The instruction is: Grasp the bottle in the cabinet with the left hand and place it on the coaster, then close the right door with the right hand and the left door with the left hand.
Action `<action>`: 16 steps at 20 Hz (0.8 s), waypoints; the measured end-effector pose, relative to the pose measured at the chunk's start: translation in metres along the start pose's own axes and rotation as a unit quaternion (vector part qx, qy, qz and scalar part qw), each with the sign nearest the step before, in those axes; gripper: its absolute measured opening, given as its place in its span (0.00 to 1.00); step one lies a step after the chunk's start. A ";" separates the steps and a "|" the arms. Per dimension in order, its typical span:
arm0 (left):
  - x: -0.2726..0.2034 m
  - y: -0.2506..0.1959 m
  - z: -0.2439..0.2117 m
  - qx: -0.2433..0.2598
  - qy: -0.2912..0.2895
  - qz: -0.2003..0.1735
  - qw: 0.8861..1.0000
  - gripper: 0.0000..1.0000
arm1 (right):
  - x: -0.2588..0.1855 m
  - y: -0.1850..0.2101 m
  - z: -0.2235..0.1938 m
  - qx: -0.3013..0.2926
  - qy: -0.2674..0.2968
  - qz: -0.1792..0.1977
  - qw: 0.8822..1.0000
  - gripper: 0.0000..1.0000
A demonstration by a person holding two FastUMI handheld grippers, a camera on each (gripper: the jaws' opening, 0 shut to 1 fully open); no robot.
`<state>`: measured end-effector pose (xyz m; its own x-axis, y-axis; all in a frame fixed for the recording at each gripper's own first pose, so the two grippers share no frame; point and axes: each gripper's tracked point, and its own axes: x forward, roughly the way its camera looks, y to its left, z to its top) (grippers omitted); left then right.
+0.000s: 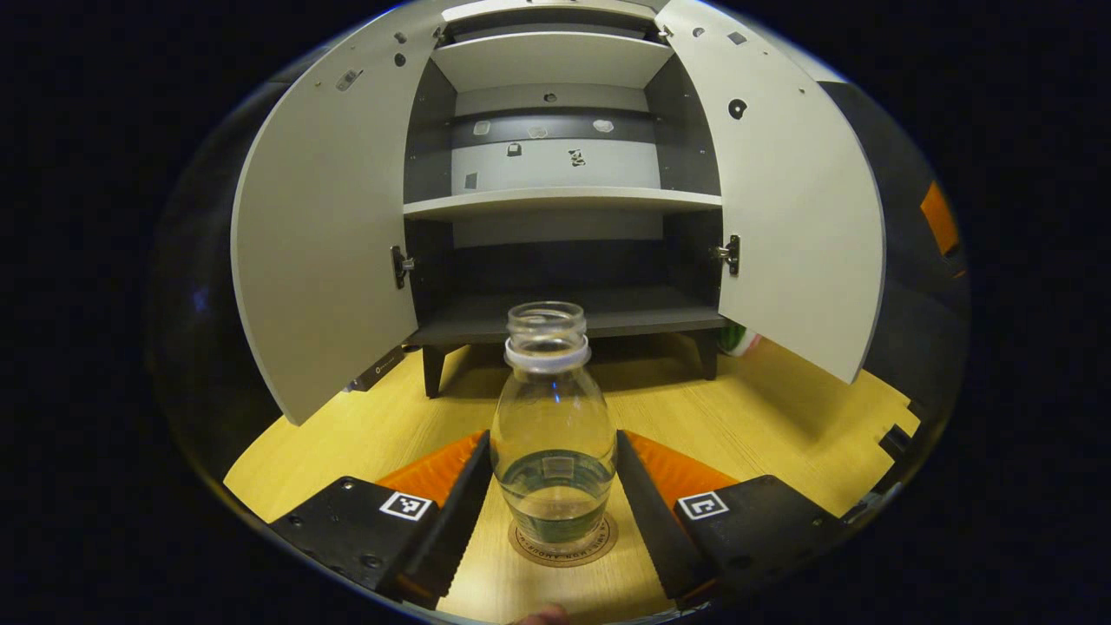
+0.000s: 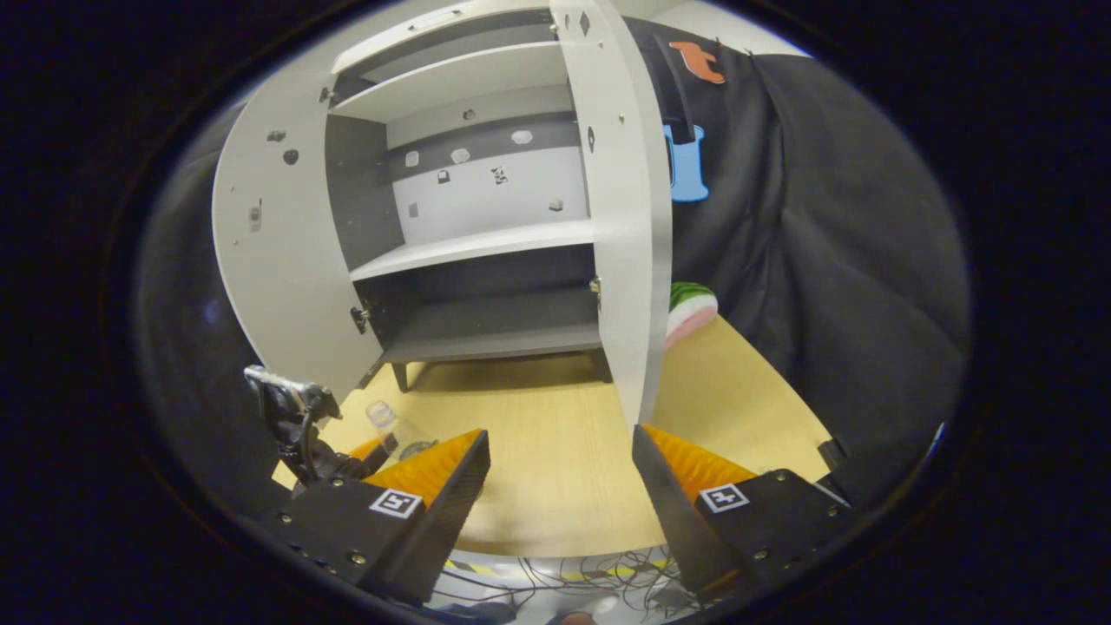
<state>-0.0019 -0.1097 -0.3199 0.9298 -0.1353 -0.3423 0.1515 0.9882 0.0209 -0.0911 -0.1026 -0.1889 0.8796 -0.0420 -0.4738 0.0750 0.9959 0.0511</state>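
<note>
The clear bottle (image 1: 553, 425) stands upright on the coaster (image 1: 564, 545) on the tabletop (image 1: 764, 408), between the left gripper (image 1: 554, 482) fingers, which touch its sides. The right gripper (image 2: 560, 473) hangs released before the cabinet (image 2: 486, 252), both doors open.

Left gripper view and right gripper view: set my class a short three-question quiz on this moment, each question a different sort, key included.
1. True or false: the bottle stands upright on the coaster.
2. The cabinet's right door and left door are: A both closed, B both open, C one open.
3. What does the right gripper hold?

Key: 1 true. 2 B. 3 nothing; its fingers are spread over the wooden table.
</note>
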 end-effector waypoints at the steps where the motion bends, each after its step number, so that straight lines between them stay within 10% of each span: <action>1: -0.002 0.001 0.006 -0.001 -0.002 -0.002 1.000 0.88 | -0.001 0.001 0.004 0.001 -0.004 0.001 1.000 1.00; 16: -0.050 0.024 0.157 -0.009 -0.075 0.004 0.997 0.87 | -0.022 -0.059 0.145 0.036 -0.137 -0.013 0.990 1.00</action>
<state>0.0079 -0.0906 -0.1547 0.9707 -0.1354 -0.1986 0.1394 0.9902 0.0064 -0.0468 -0.1717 -0.0539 0.9708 -0.0974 -0.2194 0.1239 0.9862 0.1102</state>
